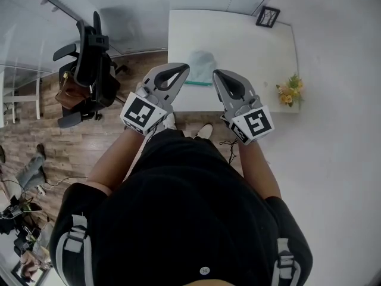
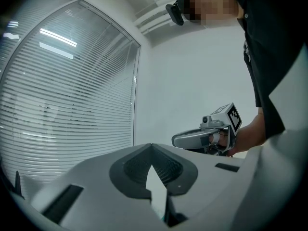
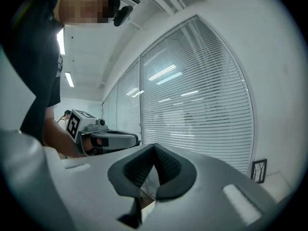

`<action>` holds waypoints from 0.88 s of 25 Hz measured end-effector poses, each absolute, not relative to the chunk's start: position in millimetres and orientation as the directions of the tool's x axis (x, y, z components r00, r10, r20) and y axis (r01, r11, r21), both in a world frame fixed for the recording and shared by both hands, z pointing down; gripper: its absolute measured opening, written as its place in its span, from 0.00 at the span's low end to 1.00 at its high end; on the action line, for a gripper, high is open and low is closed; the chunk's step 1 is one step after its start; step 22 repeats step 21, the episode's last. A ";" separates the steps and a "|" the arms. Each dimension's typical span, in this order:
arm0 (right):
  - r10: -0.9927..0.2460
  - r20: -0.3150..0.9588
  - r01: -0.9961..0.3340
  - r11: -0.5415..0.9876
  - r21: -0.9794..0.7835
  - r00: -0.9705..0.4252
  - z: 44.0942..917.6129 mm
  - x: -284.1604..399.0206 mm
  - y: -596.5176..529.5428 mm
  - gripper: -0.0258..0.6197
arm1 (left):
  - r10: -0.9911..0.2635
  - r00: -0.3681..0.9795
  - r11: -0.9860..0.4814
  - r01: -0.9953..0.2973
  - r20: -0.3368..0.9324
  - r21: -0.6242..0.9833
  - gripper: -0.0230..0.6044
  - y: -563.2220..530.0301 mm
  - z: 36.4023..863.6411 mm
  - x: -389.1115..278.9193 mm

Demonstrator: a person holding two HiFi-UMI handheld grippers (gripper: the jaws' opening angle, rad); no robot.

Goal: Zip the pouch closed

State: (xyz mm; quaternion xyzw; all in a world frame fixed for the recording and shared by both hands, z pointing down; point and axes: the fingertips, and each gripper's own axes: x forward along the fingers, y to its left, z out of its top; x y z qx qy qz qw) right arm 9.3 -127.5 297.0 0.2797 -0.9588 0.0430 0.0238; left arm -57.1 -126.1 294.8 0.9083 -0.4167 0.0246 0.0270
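Note:
A pale mint pouch with a teal zipper edge lies near the front of the white table. My left gripper and right gripper are held level side by side at the table's front edge, just short of the pouch, touching nothing. Both are shut with nothing between the jaws. In the left gripper view the shut left gripper points past the blinds, and the right gripper shows beside it. In the right gripper view the shut right gripper has the left gripper at its left. Neither gripper view shows the pouch.
A black office chair with a brown bag stands left of the table on the wood floor. A small picture frame and a bunch of flowers sit on the table's right side. Window blinds lie ahead.

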 end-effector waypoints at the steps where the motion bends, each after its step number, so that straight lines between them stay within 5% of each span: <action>1: -0.534 0.069 -0.538 0.840 -0.068 -0.843 297.3 8.4 -128.0 0.06 | -0.756 0.651 -0.651 -0.759 0.069 0.027 0.05 -126.9 295.8 -58.3; 22: -0.543 0.075 -0.548 0.833 -0.076 -0.836 303.5 10.5 -136.8 0.06 | -0.743 0.662 -0.663 -0.748 0.098 0.027 0.05 -132.1 299.8 -53.5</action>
